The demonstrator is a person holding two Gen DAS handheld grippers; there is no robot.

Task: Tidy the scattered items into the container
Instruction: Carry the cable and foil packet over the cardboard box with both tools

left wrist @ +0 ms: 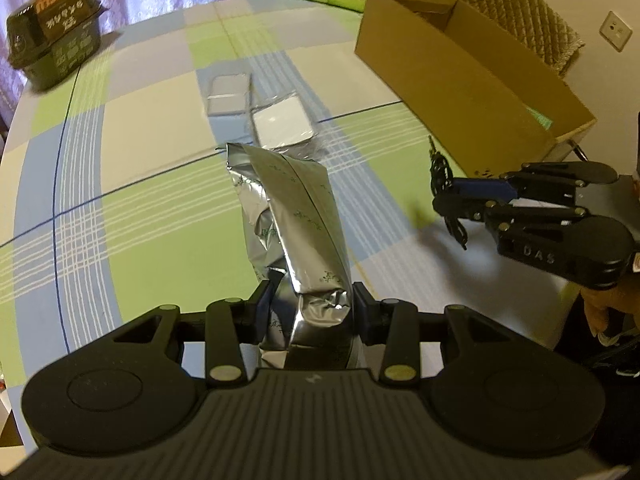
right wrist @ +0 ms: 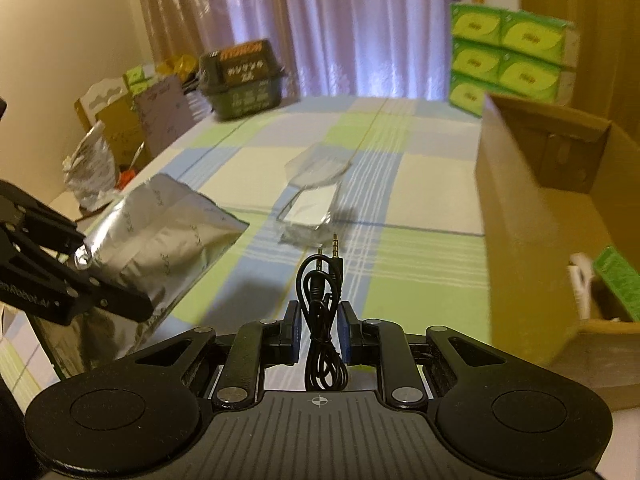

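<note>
My left gripper [left wrist: 312, 306] is shut on a crumpled silver foil bag [left wrist: 296, 216], held up above the checked tablecloth. The same foil bag [right wrist: 160, 236] shows at the left of the right wrist view, pinched in the left gripper [right wrist: 86, 276]. My right gripper [right wrist: 319, 330] is shut on a coiled black audio cable [right wrist: 320, 292] whose jack plugs stick up past the fingers. In the left wrist view the right gripper [left wrist: 448, 196] hovers at the right with the cable [left wrist: 440, 168] dangling. The open cardboard box [left wrist: 472, 68] stands at the far right; its wall [right wrist: 516, 216] fills the right side.
Two clear-wrapped white packets [left wrist: 256, 108] lie mid-table, seen as packets [right wrist: 312, 200] ahead of the right gripper. A dark green boxed container [left wrist: 52, 32] sits at the far left edge. Green tissue packs [right wrist: 508, 56] stack behind the box. Clutter lies beyond the table's left edge.
</note>
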